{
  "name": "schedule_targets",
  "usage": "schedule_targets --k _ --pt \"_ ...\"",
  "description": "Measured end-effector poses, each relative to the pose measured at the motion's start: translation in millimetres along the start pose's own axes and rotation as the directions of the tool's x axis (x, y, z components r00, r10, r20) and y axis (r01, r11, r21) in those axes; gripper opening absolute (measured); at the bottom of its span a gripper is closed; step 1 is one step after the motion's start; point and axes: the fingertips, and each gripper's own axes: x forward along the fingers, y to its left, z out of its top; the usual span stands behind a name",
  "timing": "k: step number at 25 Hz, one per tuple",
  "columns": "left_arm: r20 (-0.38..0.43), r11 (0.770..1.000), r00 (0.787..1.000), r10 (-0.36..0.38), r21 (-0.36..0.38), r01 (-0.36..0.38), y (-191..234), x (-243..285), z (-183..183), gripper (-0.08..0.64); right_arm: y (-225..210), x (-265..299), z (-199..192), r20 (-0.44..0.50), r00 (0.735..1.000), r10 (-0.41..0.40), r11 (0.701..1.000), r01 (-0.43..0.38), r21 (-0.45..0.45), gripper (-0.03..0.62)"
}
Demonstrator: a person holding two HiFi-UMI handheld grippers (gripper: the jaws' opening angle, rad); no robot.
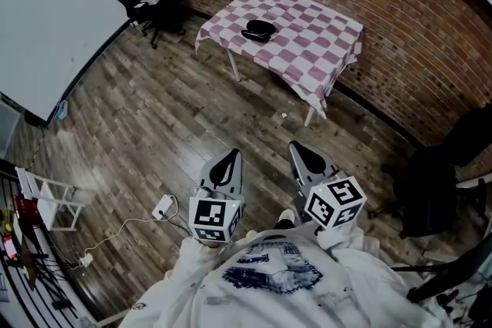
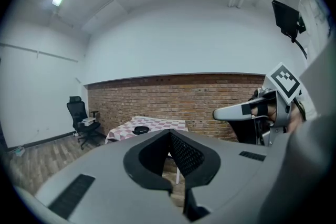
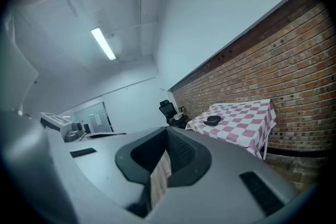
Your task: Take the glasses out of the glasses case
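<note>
**A person in a white sweatshirt, with a grey gripper in each hand**

The sweatshirt (image 1: pixel 350 288) is white and loosely creased, with a dark blue printed graphic (image 1: pixel 270 271) across the chest and baggy sleeves (image 1: pixel 184 276). The left gripper (image 1: pixel 232 154) and the right gripper (image 1: pixel 295 147) both have matte light-grey shells that narrow to a rounded tip. Each shell frames a black teardrop-shaped recess. In the gripper views the black pads (image 2: pixel 186 155) inside the recess have a fine cross-hatched texture. Dark ribbed slots (image 2: pixel 71 195) are set into the flanks of the shells. At the back of each gripper is a white cube with bold black square markers, the left cube (image 1: pixel 215 217) and the right cube (image 1: pixel 335 201).
</note>
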Motion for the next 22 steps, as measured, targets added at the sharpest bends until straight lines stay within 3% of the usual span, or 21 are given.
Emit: schedule_targets --k 10,22 --pt "0.020 0.996 0.995 0.094 -0.001 -0.094 1.8 30.6 14.2 0.009 -36.1 5.9 11.4 -0.009 0.999 0.052 0.998 -0.052 0.018 0.014" --pt "0.057 0.994 0.993 0.106 -0.021 -0.105 9.8 75.5 20.8 0.009 -65.5 36.5 14.1 -0.014 0.998 0.053 0.998 -0.053 0.016 0.014"
